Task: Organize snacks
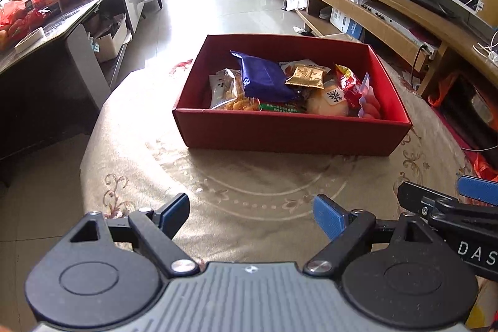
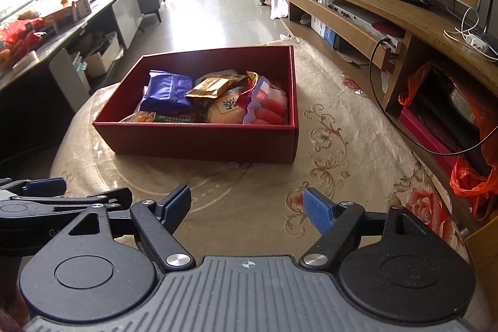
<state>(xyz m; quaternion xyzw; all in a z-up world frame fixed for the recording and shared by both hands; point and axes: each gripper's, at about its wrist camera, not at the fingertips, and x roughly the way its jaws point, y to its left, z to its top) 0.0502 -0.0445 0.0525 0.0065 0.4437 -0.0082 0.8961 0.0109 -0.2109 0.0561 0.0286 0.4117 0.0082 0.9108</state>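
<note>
Snacks lay piled in a red box on the cloth-covered surface. From left to right inside it were a clear pack of fried pieces, a blue pouch, a gold packet, a pale round bun and a bag of pink sausages. The left gripper hovered near the box with its jaws spread wide and nothing between them. Just beside it, the right gripper was likewise wide open and empty.
</note>
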